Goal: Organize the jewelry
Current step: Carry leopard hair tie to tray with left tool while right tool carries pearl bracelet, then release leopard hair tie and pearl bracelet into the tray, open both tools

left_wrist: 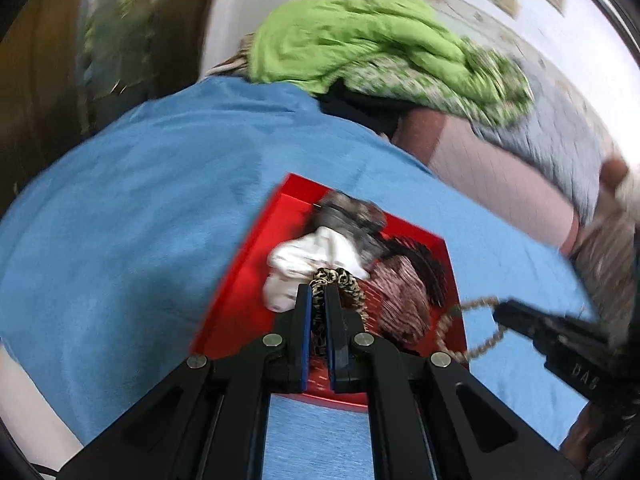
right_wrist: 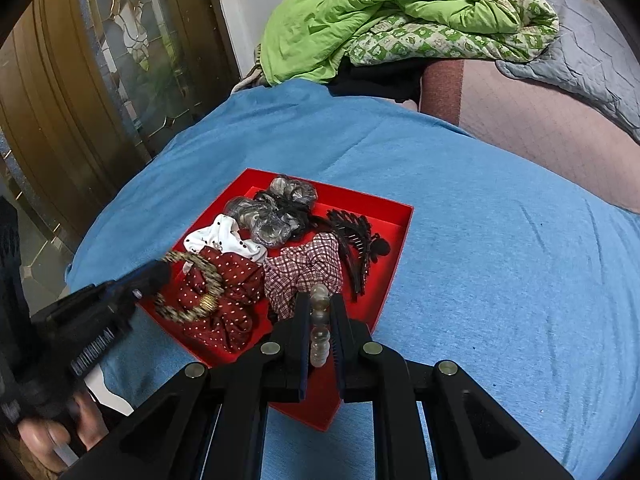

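A red tray (right_wrist: pixel 400 216) sits on a blue cloth and holds several scrunchies and a black hair comb (right_wrist: pixel 356 240). My left gripper (left_wrist: pixel 318 292) is shut on a leopard-print ring (left_wrist: pixel 340 280) and holds it over the tray's near side; from the right wrist view the ring (right_wrist: pixel 192 288) hangs over a red dotted scrunchie (right_wrist: pixel 236 280). My right gripper (right_wrist: pixel 320 300) is shut on a string of grey beads (right_wrist: pixel 320 328) above the tray's near corner. In the left wrist view the beads (left_wrist: pixel 472 332) hang from the right gripper (left_wrist: pixel 504 314).
The blue cloth (right_wrist: pixel 480 240) covers a rounded surface. A green quilt (right_wrist: pixel 400 12) and a grey blanket (right_wrist: pixel 580 68) lie behind it on a pink sofa. A brass-framed glass door (right_wrist: pixel 100 80) stands at the left.
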A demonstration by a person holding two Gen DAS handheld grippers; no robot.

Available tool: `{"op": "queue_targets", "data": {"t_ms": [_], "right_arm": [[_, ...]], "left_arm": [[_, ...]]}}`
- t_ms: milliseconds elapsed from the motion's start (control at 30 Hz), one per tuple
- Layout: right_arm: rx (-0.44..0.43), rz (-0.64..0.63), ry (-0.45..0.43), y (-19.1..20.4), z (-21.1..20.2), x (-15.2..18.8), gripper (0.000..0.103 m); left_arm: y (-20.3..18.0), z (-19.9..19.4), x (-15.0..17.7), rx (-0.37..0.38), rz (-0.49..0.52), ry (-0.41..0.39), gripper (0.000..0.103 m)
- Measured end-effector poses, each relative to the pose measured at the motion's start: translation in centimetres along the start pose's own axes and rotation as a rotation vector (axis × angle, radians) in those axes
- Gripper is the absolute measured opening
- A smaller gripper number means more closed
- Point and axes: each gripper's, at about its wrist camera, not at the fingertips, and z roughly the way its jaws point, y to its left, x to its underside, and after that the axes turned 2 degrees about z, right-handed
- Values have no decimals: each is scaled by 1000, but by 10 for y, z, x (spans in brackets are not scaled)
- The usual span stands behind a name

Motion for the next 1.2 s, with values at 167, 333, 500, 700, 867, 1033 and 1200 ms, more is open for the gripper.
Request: {"op": "queue_targets", "data": {"t_ms": [167, 333, 500, 700, 867, 1033, 1200], "right_arm": [[-8, 5, -7, 0, -2, -1, 11], [-21, 12, -8, 0, -3, -1, 11], [-30, 8, -8, 2, -3, 0, 11], [-28, 17, -4, -1, -1, 0, 11], [-31, 19, 6, -2, 4, 2, 11], [-36, 17, 18, -1, 9, 4, 11], [-28, 17, 33, -3, 16, 8, 11]], "left_arm": [[37, -10, -6, -45, -108, -32, 6], [50, -10, -6, -62, -149, -30, 6], [39, -6, -6, -54, -106, -21, 6], [21, 6, -3, -50, -43, 21, 6], [13, 22, 1, -104, 5, 73, 6], [9, 30, 5, -163, 38, 90, 6], [2, 35, 7, -223, 94, 84, 6]]}}
